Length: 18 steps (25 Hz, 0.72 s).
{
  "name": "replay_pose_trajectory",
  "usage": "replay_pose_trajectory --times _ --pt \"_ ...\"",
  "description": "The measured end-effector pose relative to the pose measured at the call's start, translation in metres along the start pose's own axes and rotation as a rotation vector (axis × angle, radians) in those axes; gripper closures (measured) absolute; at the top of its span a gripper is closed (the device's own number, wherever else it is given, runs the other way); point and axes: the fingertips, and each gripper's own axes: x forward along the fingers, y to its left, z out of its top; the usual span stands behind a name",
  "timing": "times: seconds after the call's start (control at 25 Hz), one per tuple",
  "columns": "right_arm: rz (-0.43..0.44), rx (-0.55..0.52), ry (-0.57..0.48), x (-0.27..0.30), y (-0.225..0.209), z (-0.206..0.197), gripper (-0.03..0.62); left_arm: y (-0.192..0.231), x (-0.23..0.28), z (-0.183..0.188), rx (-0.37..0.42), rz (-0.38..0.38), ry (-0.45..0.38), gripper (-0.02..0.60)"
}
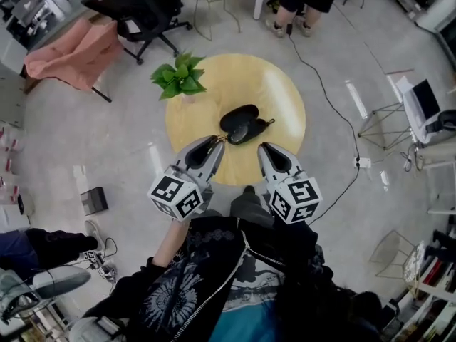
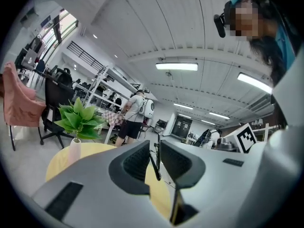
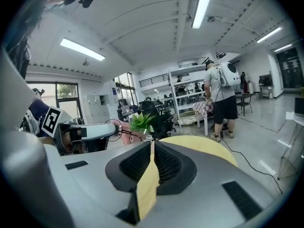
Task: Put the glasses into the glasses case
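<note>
Reaching level over the table's (image 1: 285, 98) near edge, the left gripper (image 1: 216, 141) pinches the glasses (image 2: 153, 163) by one arm, which points far toward the open case (image 1: 239, 120); the right gripper (image 1: 262, 147) is closed and empty.

Grey left gripper (image 1: 216, 142), grey right gripper (image 1: 264, 149), black ribbed pads (image 2: 135, 163), square-marker cubes (image 1: 178, 193) behind the fingers (image 1: 203, 152), black patterned zip jacket (image 1: 214, 262), teal shirt (image 1: 242, 326)

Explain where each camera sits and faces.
Head view: on the person's head, facing down onto the yellow table; left gripper, right gripper, torso show.
Left gripper view: on that gripper, facing along jaws holding glasses; person's head shows.
Right gripper view: on that gripper, facing along shut jaws; left gripper shows.
All share the potted plant.
</note>
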Motion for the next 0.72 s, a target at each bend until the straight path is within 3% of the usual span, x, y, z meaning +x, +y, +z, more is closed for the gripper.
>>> replay_pose_trajectory --times 0.24,0.4,0.56,0.72 --pt "0.038 0.016 0.012 0.008 -0.046 0.007 0.545 0.003 0.041 -0.021 -0.080 0.045 0.035 0.506" --pt "0.064 0.018 0.029 0.012 -0.067 0.006 0.545 0.014 0.060 -0.045 -0.044 0.102 0.099 0.506" --pt "0.079 0.016 0.053 0.017 -0.086 -0.001 0.545 0.030 0.084 -0.078 -0.021 0.113 0.144 0.505" --pt "0.094 0.013 0.082 0.018 -0.100 -0.007 0.545 0.050 0.109 -0.106 -0.120 0.124 0.159 0.505"
